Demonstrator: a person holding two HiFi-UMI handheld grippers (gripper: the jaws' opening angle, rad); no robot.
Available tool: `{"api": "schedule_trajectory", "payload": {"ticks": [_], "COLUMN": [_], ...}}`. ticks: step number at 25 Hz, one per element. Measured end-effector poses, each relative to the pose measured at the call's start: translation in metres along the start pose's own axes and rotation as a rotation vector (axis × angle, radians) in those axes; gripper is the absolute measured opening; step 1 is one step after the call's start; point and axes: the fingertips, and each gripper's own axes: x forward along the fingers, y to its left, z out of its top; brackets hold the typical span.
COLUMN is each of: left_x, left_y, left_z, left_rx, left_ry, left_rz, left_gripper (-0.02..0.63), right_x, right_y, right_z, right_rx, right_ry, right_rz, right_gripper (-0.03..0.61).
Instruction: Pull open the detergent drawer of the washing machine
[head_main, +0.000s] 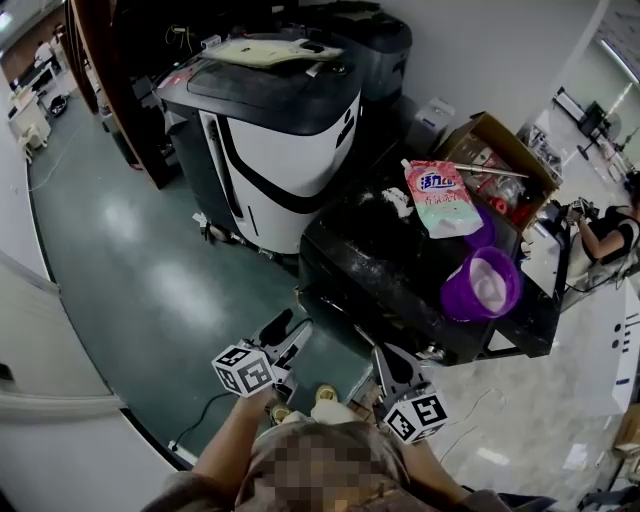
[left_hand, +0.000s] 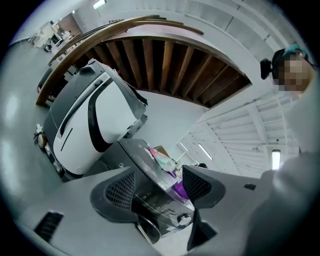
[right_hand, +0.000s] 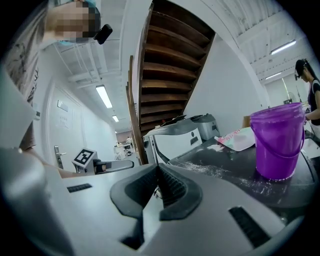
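1. the washing machine (head_main: 380, 262) stands just ahead of both claws. from above its front is too steeply angled to read. the left gripper view shows the front panel (left_hand: 157, 202) and one knob (left_hand: 185, 218), but i cannot pick out the detergent drawer's outline.
2. the left gripper (head_main: 288, 328) has its jaws wide apart with nothing clamped. the panel shows in the gap, well beyond the pads.
3. the right gripper (head_main: 386, 356) has its jaws pressed together on nothing.
4. open green floor (head_main: 150, 290) lies to the left. a white machine (head_main: 285, 150) crowds the far side.
5. on top: one purple bucket (head_main: 482, 283) near the right edge and one detergent pouch (head_main: 443, 198). one cardboard box (head_main: 500, 135) sits behind.
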Motion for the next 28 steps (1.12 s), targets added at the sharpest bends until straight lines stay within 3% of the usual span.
{"api": "schedule_trajectory", "payload": {"ticks": [9, 18, 23, 28], "left_x": [0.054, 0.114, 0.137, 0.154], "left_y": [0.064, 0.111, 0.121, 0.134], "left_z": [-0.022, -0.044, -0.055, -0.064], "left_rx": [-0.169, -0.216, -0.323, -0.365], "left_ry": [-0.008, 0.036, 0.041, 0.046], "left_rz": [-0.019, -0.057, -0.159, -0.209], "left_gripper": [0.287, 0.287, 0.285, 0.287], "right_x": [-0.022, -0.044, -0.045, -0.048], "right_y": [-0.021, -0.041, -0.047, -0.056], "right_z": [-0.004, -0.031, -0.041, -0.050], "right_rx": [-0.018, 0.011, 0.026, 0.034], "right_ry": [0.033, 0.094, 0.112, 0.127], "right_rz": [-0.071, -0.170, -0.194, -0.223], "right_gripper": [0.003, 0.003, 0.003, 0.003]}}
